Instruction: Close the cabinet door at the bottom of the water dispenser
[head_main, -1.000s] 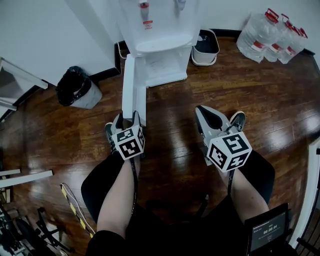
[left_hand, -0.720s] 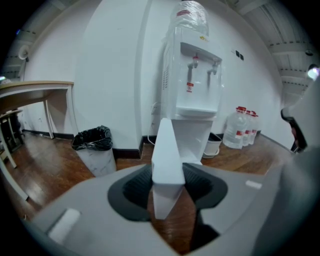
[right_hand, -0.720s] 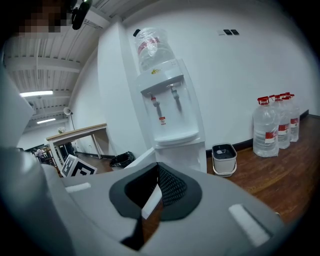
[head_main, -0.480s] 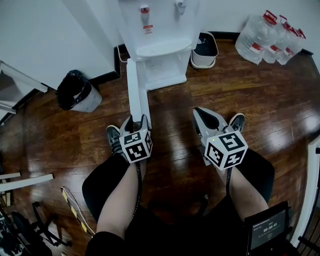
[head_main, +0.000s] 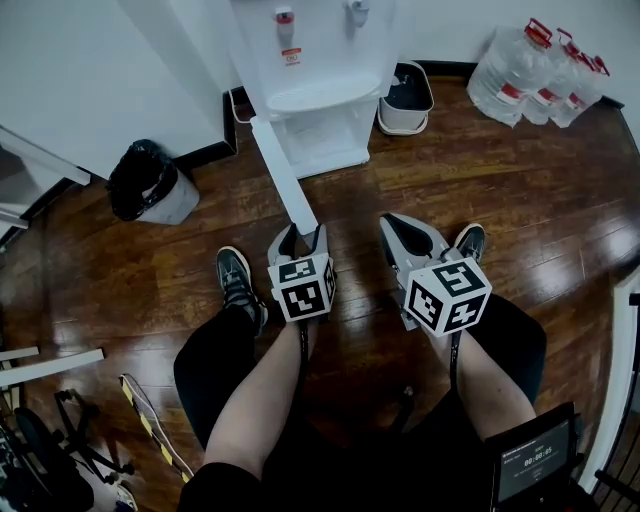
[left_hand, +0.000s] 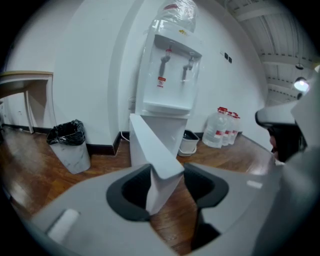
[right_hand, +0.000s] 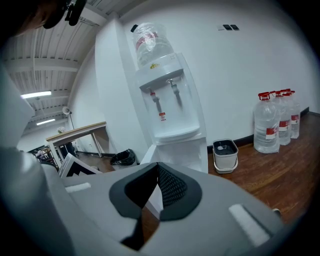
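Note:
The white water dispenser (head_main: 315, 50) stands against the far wall, its bottom cabinet (head_main: 325, 135) open. The cabinet door (head_main: 280, 170) juts out over the wood floor, angled to the right. My left gripper (head_main: 300, 235) is at the door's free end. In the left gripper view the door's edge (left_hand: 147, 145) sits between the dark pads (left_hand: 127, 192), which touch it on both sides while the jaws are opening. My right gripper (head_main: 400, 235) hangs shut and empty to the right, apart from the door; in the right gripper view its pads (right_hand: 172, 187) meet in front of the dispenser (right_hand: 170, 100).
A bin with a black bag (head_main: 145, 180) stands left of the dispenser, a small white bucket (head_main: 405, 95) to its right. Large water bottles (head_main: 545, 65) fill the far right corner. A person's shoes (head_main: 238, 280) rest on the floor below the grippers.
My left gripper has moved right with the door's free edge, so the door has swung from pointing straight at me to slanting right. The right gripper has stayed put.

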